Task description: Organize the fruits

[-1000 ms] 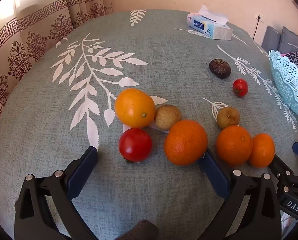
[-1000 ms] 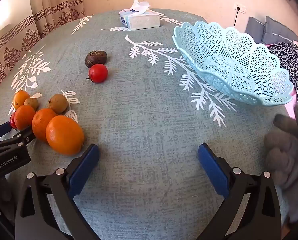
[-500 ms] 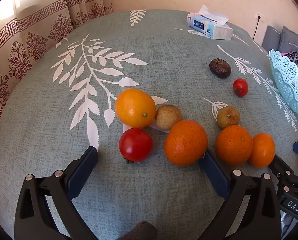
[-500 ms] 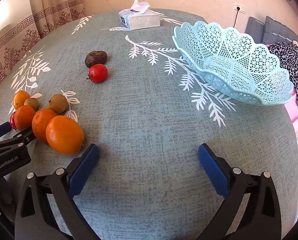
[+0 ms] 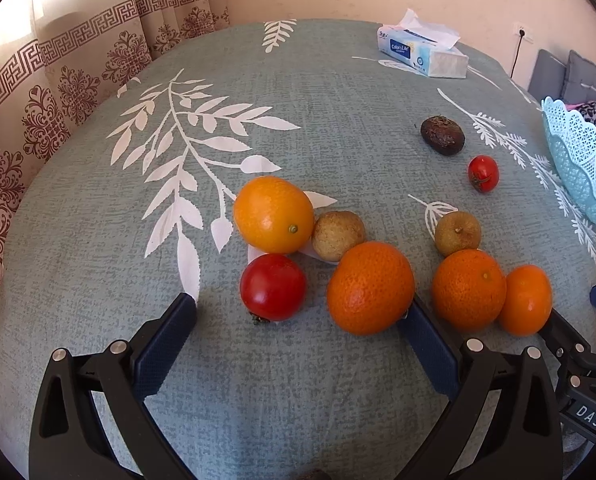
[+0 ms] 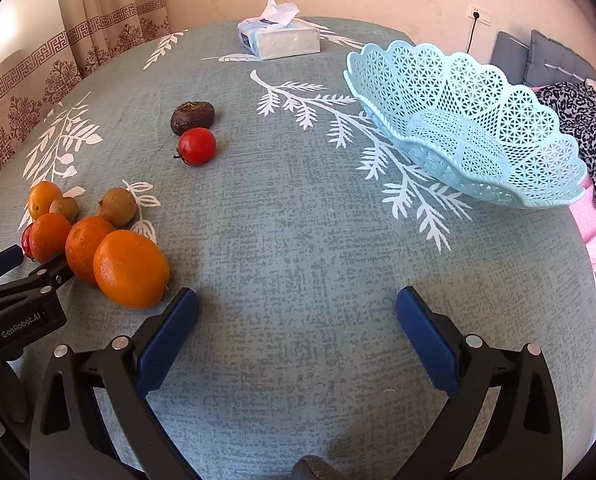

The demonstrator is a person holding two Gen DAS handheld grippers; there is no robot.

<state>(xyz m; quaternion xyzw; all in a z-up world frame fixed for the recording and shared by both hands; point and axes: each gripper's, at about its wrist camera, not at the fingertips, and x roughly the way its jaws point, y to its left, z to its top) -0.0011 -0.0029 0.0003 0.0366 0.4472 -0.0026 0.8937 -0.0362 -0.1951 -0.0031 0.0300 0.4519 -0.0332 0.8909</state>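
Several fruits lie on the grey-green tablecloth. In the left wrist view my left gripper [image 5: 298,320] stands open just short of a red tomato [image 5: 273,287] and a large orange [image 5: 370,287], whose right side touches my right finger. Behind them sit a yellow-orange citrus [image 5: 273,214] and a brown round fruit [image 5: 338,235]; two more oranges [image 5: 468,289] lie to the right. My right gripper [image 6: 298,320] is open over bare cloth, with an orange [image 6: 131,268] by its left finger. The light blue lattice basket [image 6: 478,152] holds nothing.
A small tomato [image 6: 196,146] and a dark wrinkled fruit [image 6: 192,117] lie mid-table. A tissue box [image 6: 278,39] stands at the far edge. Curtains hang on the left. A patterned cloth [image 6: 586,128] and pink bedding lie past the table's right edge.
A grey gloved hand seen at the right edge of the right wrist view one second ago has gone. Grippers and fruits have not moved.
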